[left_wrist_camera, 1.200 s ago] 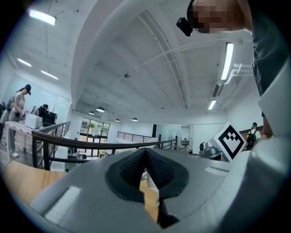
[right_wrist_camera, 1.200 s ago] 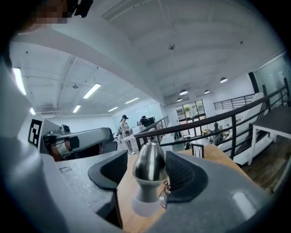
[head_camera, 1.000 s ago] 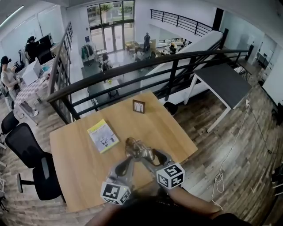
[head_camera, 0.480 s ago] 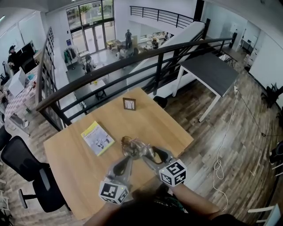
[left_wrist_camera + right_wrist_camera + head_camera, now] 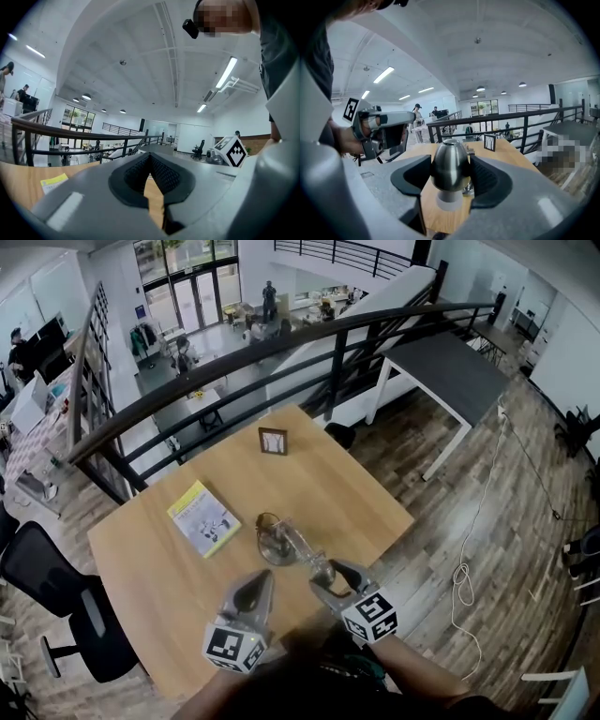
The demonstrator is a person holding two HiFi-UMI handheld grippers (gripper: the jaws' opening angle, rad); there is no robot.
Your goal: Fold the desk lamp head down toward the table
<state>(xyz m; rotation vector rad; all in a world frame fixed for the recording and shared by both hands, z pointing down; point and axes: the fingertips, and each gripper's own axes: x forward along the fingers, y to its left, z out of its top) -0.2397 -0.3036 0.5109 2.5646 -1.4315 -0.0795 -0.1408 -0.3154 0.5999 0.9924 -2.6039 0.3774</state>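
Note:
A small metal desk lamp stands mid-table on its round base (image 5: pixel 274 545). Its arm slants toward me and ends in the egg-shaped silver lamp head (image 5: pixel 322 570). My right gripper (image 5: pixel 330 579) is shut on the lamp head (image 5: pixel 450 166), which fills the gap between both dark pads in the right gripper view. My left gripper (image 5: pixel 255 589) hovers left of the lamp and a little nearer me, apart from it. In the left gripper view, its tips (image 5: pixel 150 161) meet with nothing between them.
On the wooden table (image 5: pixel 366 498) lie a yellow booklet (image 5: pixel 203 517) at the left and a small picture frame (image 5: pixel 273 441) at the far edge. A black railing (image 5: pixel 281 343) runs behind the table. A black office chair (image 5: pixel 47 577) stands at the left.
The left gripper has drawn back from the lamp. The right gripper has brought the lamp head toward me and lower, so the arm is stretched out from the base.

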